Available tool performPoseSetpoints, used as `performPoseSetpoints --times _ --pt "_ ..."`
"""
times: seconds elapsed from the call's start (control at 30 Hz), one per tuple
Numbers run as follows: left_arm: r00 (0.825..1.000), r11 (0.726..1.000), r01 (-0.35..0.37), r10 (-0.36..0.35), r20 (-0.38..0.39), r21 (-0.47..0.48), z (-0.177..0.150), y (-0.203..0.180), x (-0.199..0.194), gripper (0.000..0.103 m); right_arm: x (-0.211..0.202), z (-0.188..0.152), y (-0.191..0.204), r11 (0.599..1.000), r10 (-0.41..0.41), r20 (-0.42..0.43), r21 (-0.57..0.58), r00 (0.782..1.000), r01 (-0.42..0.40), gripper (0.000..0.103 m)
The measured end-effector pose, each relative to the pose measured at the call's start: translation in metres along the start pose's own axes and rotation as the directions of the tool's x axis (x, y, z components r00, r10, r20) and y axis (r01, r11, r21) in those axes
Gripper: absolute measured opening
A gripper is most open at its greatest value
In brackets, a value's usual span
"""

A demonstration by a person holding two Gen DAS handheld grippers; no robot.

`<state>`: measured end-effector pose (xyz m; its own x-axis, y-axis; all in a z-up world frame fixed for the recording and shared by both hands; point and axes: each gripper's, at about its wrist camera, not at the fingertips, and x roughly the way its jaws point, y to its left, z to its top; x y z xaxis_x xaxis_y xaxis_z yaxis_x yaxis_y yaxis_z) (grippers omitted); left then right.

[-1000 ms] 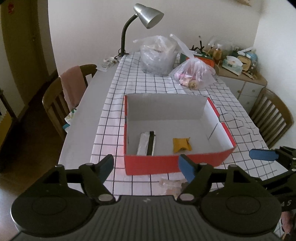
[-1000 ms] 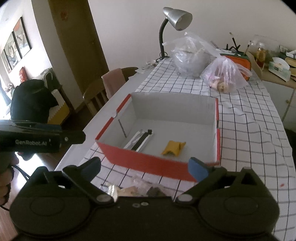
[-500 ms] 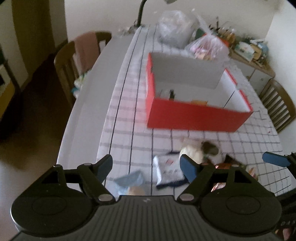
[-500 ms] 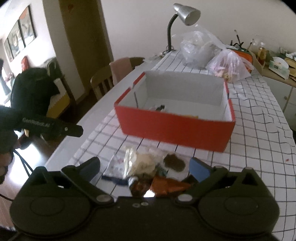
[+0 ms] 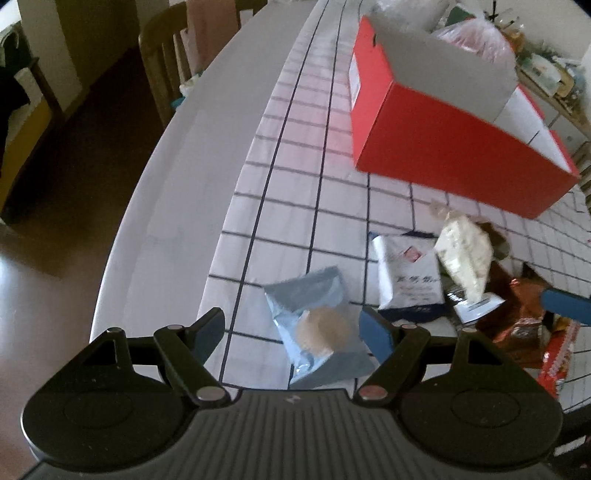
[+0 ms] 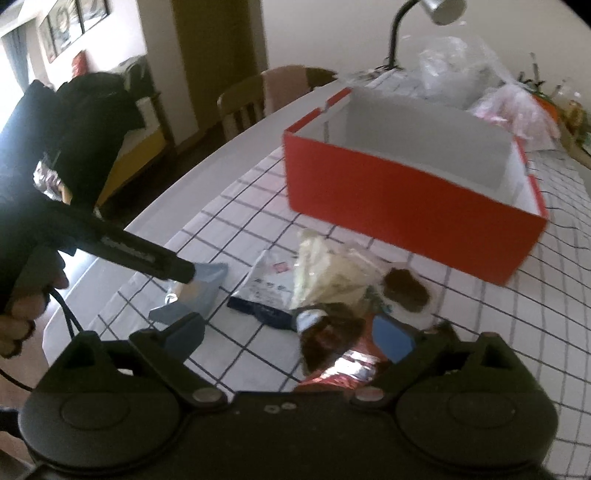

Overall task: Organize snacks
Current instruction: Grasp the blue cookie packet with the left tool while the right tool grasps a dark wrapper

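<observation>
A red cardboard box [image 5: 454,147] with a white inside stands on the checked tablecloth; it also shows in the right wrist view [image 6: 406,203]. A pile of snack packets lies in front of it. My left gripper [image 5: 291,328] is open, low over a light blue packet holding a round biscuit [image 5: 321,325]. Beside it lie a white packet [image 5: 410,277] and a cream packet [image 5: 465,254]. My right gripper [image 6: 290,332] is open over a dark brown packet [image 6: 332,332] and shiny red wrappers [image 6: 343,373]. The left gripper's body [image 6: 140,254] shows in the right wrist view.
The table edge [image 5: 155,206] runs along the left, with wooden chairs [image 5: 166,55] and floor beyond. Clear plastic bags [image 6: 454,62] and a desk lamp [image 6: 436,11] stand behind the box. A brown snack [image 6: 406,288] lies near the box front.
Both grippers have dropped and pulled back from above the box to the snack pile in front of it. The box inside is now hidden. Both stay open.
</observation>
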<state>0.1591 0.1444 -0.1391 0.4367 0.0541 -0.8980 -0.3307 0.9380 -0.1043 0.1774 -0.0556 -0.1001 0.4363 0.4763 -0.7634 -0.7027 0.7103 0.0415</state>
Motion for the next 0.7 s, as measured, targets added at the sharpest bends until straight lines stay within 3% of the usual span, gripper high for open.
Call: performPoseSetpoints --times 0.3,0.53,0.7 --pt "1.000 1.000 -0.015 0.015 -0.022 0.011 -0.001 -0.011 0.016 0.080 0.036 -0.001 -0.016 0.999 -0.027 -0.092 0.029 0.995 0.030 0.083" --pt "0.998 1.000 -0.022 0.023 -0.064 0.018 -0.003 -0.015 0.027 0.079 0.046 0.000 -0.020 0.998 -0.044 -0.117 0.034 0.992 0.048 0.075" --pt "0.997 0.998 -0.050 0.052 -0.055 0.038 -0.003 -0.020 0.028 0.071 0.052 -0.002 -0.015 0.997 -0.074 -0.136 0.015 0.988 0.076 0.058"
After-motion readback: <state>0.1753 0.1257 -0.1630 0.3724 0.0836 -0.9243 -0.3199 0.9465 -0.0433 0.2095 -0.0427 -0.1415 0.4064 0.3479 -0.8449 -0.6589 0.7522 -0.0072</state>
